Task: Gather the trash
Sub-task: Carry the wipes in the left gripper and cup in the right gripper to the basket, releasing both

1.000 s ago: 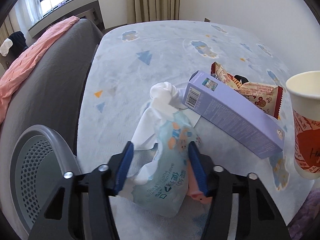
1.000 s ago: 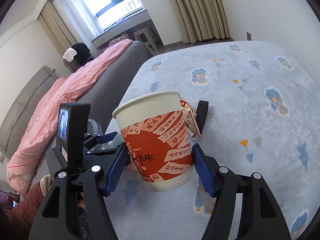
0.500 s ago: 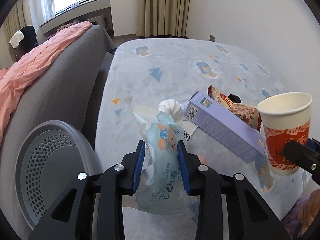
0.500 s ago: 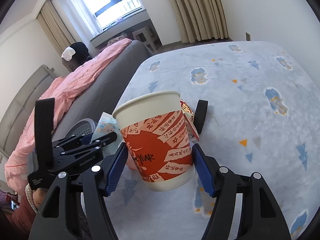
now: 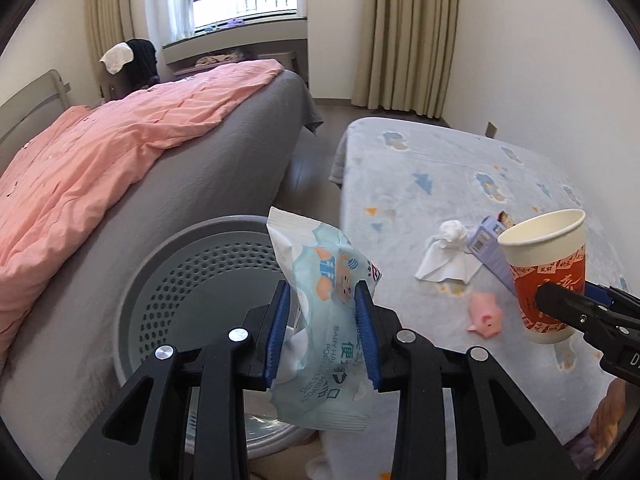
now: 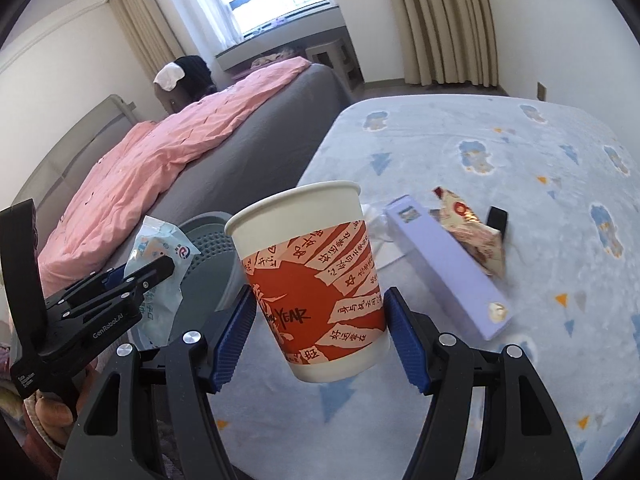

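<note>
Left wrist view: left gripper [image 5: 323, 334] clenched on a baby wipes pack [image 5: 325, 308], held above the near right rim of the grey perforated bin [image 5: 188, 276]. Farther right on the blue patterned bedcover [image 5: 440, 168]: crumpled tissue [image 5: 448, 250], pink pig toy [image 5: 486, 314].

Right wrist view: right gripper [image 6: 320, 340] grasping a red-and-white paper cup [image 6: 310, 280], lifted upright above the bedcover. Beyond, to the right: purple box [image 6: 448, 268], snack wrapper [image 6: 474, 232].

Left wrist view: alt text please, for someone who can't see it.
The left tongs grip a wet-wipes pack upright, in front of a gray perforated bin standing beside a bed. To the right, the right tongs hold a paper cup over a blue mat with a tissue, a purple box and a pink pig toy.
</note>
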{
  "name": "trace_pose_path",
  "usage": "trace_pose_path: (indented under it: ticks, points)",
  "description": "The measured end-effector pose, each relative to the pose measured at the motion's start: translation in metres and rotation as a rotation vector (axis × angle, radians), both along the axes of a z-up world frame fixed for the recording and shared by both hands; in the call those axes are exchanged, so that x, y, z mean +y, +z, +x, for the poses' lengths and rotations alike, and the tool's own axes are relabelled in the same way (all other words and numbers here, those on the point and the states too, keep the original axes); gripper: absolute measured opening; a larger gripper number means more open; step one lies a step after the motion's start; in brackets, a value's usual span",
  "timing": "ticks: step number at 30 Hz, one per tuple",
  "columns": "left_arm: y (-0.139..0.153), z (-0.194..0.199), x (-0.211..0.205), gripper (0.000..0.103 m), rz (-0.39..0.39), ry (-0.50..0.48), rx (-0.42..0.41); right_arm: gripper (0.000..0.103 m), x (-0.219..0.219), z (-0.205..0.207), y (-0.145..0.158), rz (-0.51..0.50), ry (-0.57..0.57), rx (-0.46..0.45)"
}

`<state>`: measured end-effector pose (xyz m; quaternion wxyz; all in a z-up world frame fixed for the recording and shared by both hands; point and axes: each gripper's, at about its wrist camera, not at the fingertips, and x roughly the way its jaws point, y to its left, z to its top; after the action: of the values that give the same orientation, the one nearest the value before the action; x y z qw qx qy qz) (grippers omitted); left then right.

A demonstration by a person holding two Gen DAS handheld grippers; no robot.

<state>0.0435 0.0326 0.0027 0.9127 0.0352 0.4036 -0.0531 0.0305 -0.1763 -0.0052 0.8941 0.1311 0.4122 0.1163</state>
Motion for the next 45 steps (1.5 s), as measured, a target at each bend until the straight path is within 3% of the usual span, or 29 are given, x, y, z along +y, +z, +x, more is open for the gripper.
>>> trace_pose_path:
  ticks: [6, 16, 24, 26, 27, 31, 45]
  points:
    - [-0.004, -0.008, 0.053, 0.032, 0.036, 0.119, -0.007, 0.064, 0.062, 0.014, 0.002, -0.006, 0.113, 0.005]
    - [-0.015, -0.01, 0.101, 0.032, 0.038, 0.196, 0.012, 0.064, 0.136, 0.04, -0.006, -0.029, 0.22, 0.037]
    - [-0.017, -0.005, 0.118, 0.036, 0.03, 0.249, 0.011, 0.067, 0.152, 0.054, -0.017, -0.04, 0.245, 0.062]
    - [-0.016, -0.005, 0.118, 0.053, 0.037, 0.256, 0.007, 0.072, 0.154, 0.055, -0.018, -0.037, 0.255, 0.064]
    - [-0.015, -0.006, 0.118, 0.057, 0.041, 0.26, 0.002, 0.074, 0.154, 0.055, -0.018, -0.041, 0.254, 0.06]
    - [-0.013, -0.008, 0.118, 0.062, 0.052, 0.273, -0.013, 0.074, 0.156, 0.053, -0.017, -0.065, 0.249, 0.042]
    - [-0.014, -0.006, 0.122, 0.065, 0.055, 0.297, -0.013, 0.074, 0.153, 0.051, -0.016, -0.057, 0.242, 0.045]
